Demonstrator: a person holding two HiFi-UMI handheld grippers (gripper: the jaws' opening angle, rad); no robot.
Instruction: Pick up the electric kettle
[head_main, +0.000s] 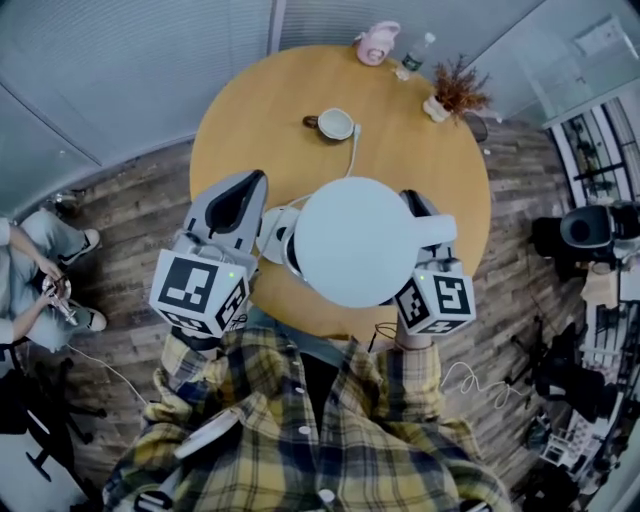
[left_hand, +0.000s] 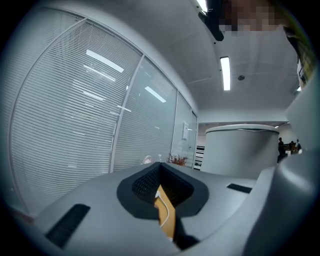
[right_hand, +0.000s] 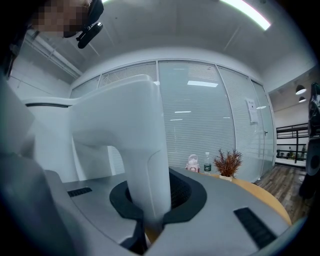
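Head view with both gripper views, read from left to right. Left tool (head_main: 255, 182): level beside the electric kettle (head_main: 355, 240), carrying nothing; its jaws appear pressed together at the tips, though the left gripper view leaves a thin slit through which the round wooden surface (head_main: 250, 110) shows. Centre: the kettle, seen lid-on from above, sits over the near half of the surface, between the two tools and just beside the left one. Right: its handle (right_hand: 145, 150) projects toward the right tool (right_hand: 152, 192), whose jaws pinch the handle's upright, one pad on each flank, the dark pads wrapping it closely.

Handling, as judged: the white shell is stiff, smooth and probably slick, so the pads depend on squeeze and on the handle's shape, not on friction alone. Any water inside is unseen, so it is best treated as heavy. All the weight hangs to one side of the grip, so the body will tend to tip away from the handle. The upright of the handle, high and close to the body, is the sound place to hold; the left tool may steady the far wall
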